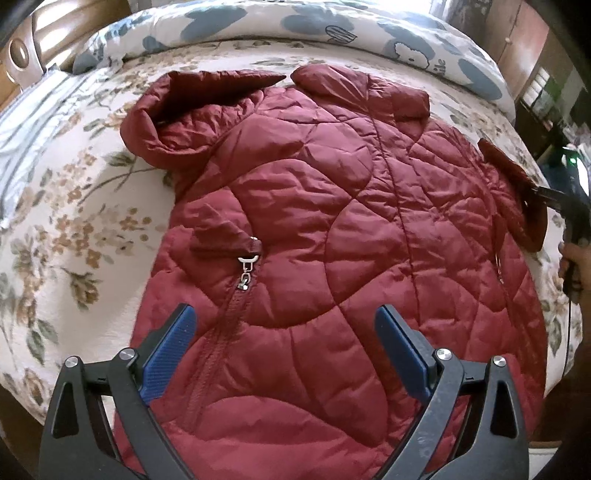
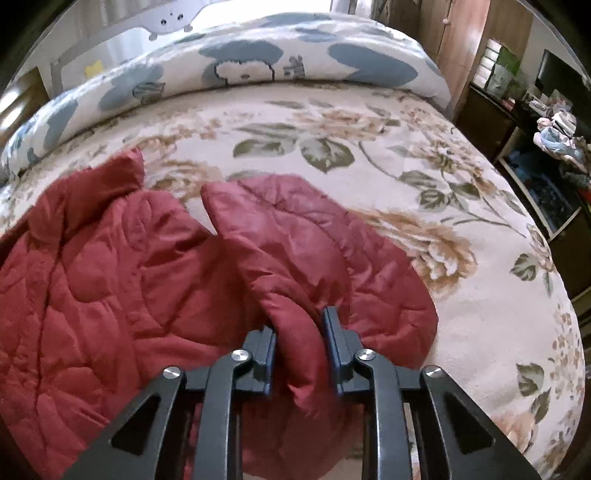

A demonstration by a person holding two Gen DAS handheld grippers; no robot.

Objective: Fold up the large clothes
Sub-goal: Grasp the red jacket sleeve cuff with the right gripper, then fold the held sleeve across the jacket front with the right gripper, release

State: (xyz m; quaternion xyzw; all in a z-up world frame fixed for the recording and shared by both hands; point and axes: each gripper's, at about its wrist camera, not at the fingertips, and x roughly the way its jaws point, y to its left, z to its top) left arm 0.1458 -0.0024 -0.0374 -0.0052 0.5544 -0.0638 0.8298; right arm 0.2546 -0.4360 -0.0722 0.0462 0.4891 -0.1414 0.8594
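Note:
A dark red quilted jacket (image 1: 332,229) lies spread on the floral bed cover (image 1: 74,229), hood (image 1: 192,110) at the far left, zipper pull (image 1: 245,273) near the middle. My left gripper (image 1: 284,325) is open and empty, hovering over the jacket's near part. My right gripper (image 2: 299,325) is shut on a fold of the jacket's sleeve (image 2: 295,236) and holds it slightly raised at the jacket's right side. The right gripper also shows at the right edge of the left wrist view (image 1: 543,195), pinching the sleeve edge.
A rolled white and blue quilt (image 2: 240,70) lies along the far side of the bed. A wooden headboard (image 1: 44,33) is at the far left. Dark shelves with clutter (image 2: 535,122) stand to the right, past the bed's edge (image 2: 554,295).

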